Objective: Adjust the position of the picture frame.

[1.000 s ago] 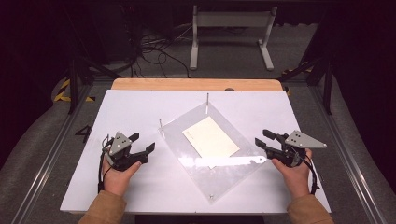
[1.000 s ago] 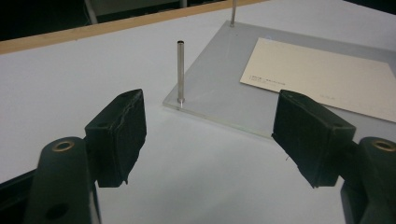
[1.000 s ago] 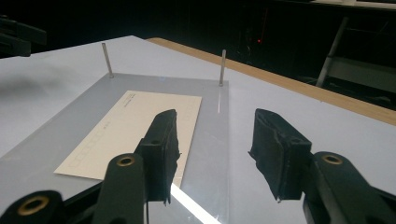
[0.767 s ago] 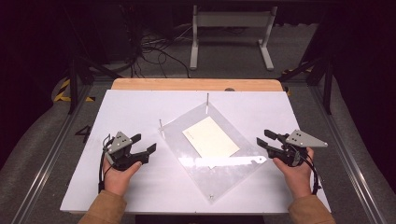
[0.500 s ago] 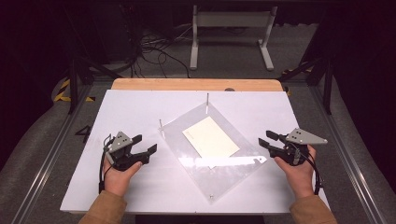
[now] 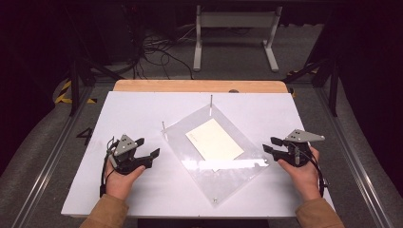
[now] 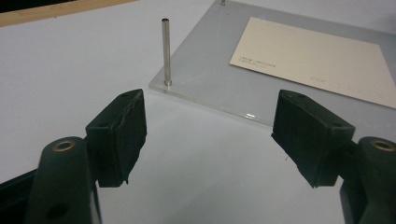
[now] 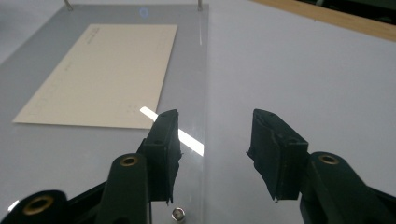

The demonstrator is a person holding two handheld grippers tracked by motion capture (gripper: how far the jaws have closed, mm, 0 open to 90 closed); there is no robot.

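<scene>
A clear acrylic plate [image 6: 223,166] lies turned at an angle in the middle of the white table, with a cream card [image 6: 214,139] on it. Thin metal posts stand at its far corners [image 6: 163,126] [image 6: 211,99]. My left gripper [image 6: 146,148] rests open on the table left of the plate, nothing between its fingers; its view shows a post [image 7: 165,51] and the card [image 7: 317,56] ahead. My right gripper [image 6: 267,145] is open at the plate's right corner; its jaws straddle the plate edge [image 8: 205,93], with a small screw [image 8: 178,214] below.
The white tabletop [image 6: 142,109] has a wooden strip [image 6: 199,86] along its far edge. Beyond it are cables on the floor [image 6: 157,47] and a white stand [image 6: 235,28]. Metal rails run along both sides of the table.
The right gripper has shifted slightly right and back from the plate. The left gripper and the plate have stayed where they were.
</scene>
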